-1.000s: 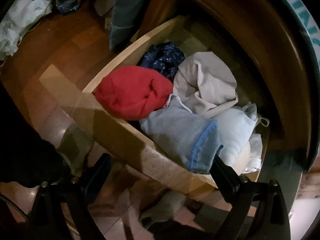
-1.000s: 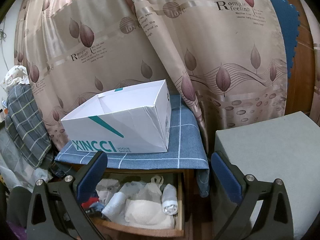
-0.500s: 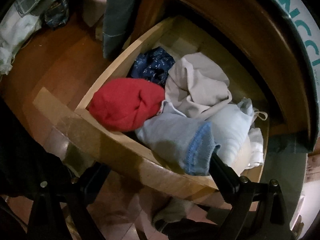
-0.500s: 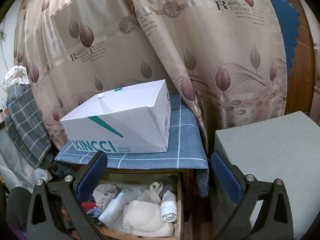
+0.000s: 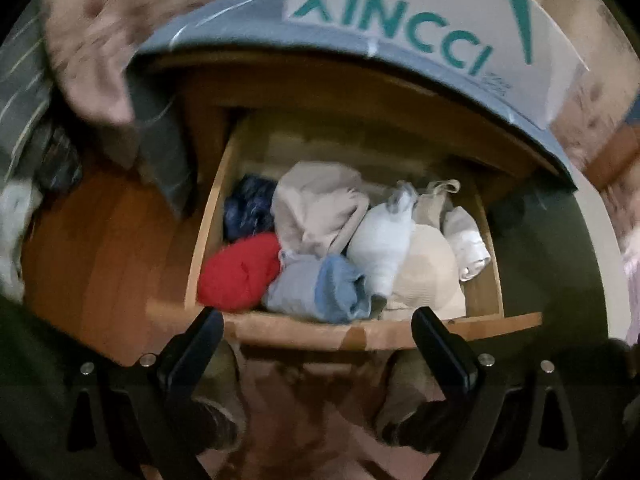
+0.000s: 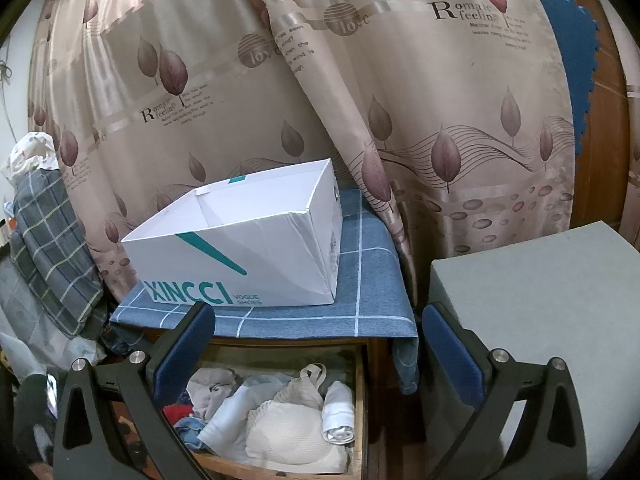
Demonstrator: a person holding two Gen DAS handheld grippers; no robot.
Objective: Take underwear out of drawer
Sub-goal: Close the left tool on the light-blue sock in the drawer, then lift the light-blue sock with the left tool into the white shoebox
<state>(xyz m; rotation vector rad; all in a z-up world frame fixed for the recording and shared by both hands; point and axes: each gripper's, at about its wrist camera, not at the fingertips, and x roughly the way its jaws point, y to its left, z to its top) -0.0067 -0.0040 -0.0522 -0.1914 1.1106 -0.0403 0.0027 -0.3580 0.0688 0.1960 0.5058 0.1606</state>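
The wooden drawer [image 5: 360, 330] stands pulled open and full of folded underwear: a red piece [image 5: 238, 276], a grey-blue piece [image 5: 316, 288], a beige piece [image 5: 316, 204], a dark blue piece [image 5: 248, 208], a pale blue roll [image 5: 382, 244], a cream bra [image 5: 428, 272] and a white roll [image 5: 468, 242]. My left gripper [image 5: 316, 344] is open and empty, just in front of the drawer's front edge. My right gripper [image 6: 320, 344] is open and empty, higher up, above the drawer [image 6: 360, 400] with the bra [image 6: 288, 432] below it.
A white XINCCI shoe box [image 6: 240, 256] sits on a blue checked cloth [image 6: 372, 292] on top of the cabinet. A patterned curtain [image 6: 360, 80] hangs behind. A grey padded seat [image 6: 540, 292] is at the right. Plaid bedding [image 6: 48, 248] is at the left.
The left gripper has swung round to face the drawer squarely from the front and backed off slightly. The right gripper has barely moved; the drawer shows a little more.
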